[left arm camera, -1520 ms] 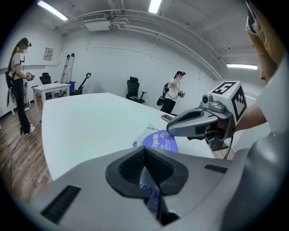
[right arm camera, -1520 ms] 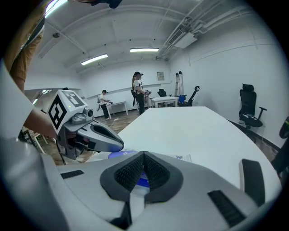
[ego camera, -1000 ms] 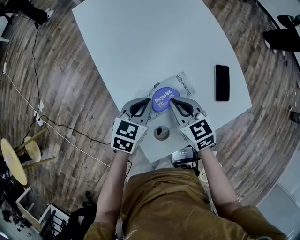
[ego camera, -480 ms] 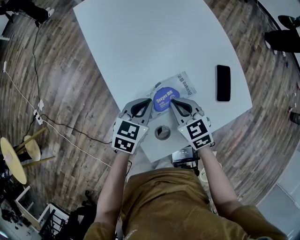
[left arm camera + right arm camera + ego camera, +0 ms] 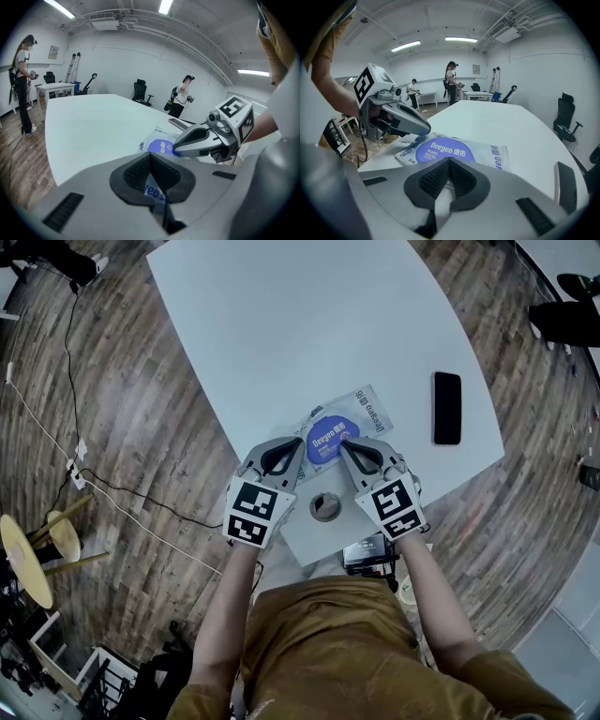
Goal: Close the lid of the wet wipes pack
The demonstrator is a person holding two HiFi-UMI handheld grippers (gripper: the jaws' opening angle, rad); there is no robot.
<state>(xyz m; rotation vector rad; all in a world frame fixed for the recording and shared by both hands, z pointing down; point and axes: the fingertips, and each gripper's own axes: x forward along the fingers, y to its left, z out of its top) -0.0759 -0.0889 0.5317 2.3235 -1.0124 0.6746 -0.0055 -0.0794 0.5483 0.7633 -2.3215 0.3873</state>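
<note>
Both are running jaws-together. Right gripper [image 5: 343, 439] tip is resting on the blue lid [image 5: 325, 445], which is lying just left of it. Left gripper [image 5: 302, 441] is pinning the wet wipes pack [image 5: 370, 411] edge.

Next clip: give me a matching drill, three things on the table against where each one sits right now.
Things:
1. black rectangular phone
2. blue oval lid of the white wet wipes pack
3. round grey cable hole in the pale table

Places:
A. near the table's front edge, between the left tongs and the right tongs
B. off to the right, apart from everything else
C. under the tips of both tongs

Pairs: 1-B, 2-C, 3-A
</note>
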